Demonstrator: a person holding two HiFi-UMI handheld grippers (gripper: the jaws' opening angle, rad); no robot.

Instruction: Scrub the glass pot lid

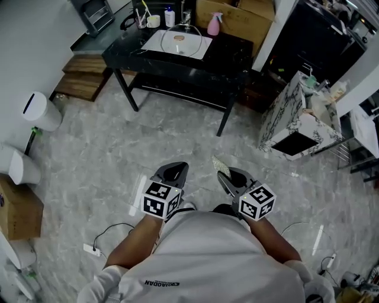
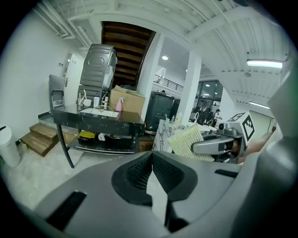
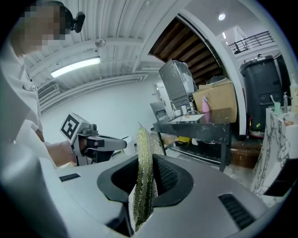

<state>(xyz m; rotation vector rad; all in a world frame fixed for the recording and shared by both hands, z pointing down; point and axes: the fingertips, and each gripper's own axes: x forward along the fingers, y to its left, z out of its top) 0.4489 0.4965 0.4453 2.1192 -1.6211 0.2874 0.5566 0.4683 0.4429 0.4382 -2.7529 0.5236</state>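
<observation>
1. The round glass pot lid with a brown knob (image 1: 180, 39) was made out only in the head view. It was small and far off, lying on a white board (image 1: 149, 46) on the black table (image 1: 231, 52). In both gripper views it could not be picked out on that table.
2. The left gripper (image 2: 151, 159) was seen in its own view with its 2 jaws pressed together and nothing between them. In the head view those jaws were only a dark wedge.
3. The right gripper (image 3: 145, 162) was clamped on a thin, glittering yellow-green scouring pad (image 3: 141, 148), which was held upright and seen edge-on. The pad's lower end was hidden below the jaws.
4. The pad's broad flat face was shown only in the left gripper view.
5. Both grippers were held close to the person's body above the grey marble floor (image 1: 118, 154), well apart from the table.
6. A pink spray bottle (image 1: 213, 25) and a brown cardboard box (image 1: 237, 18) were seen by the table's far edge. The box was cut off at the top.
</observation>
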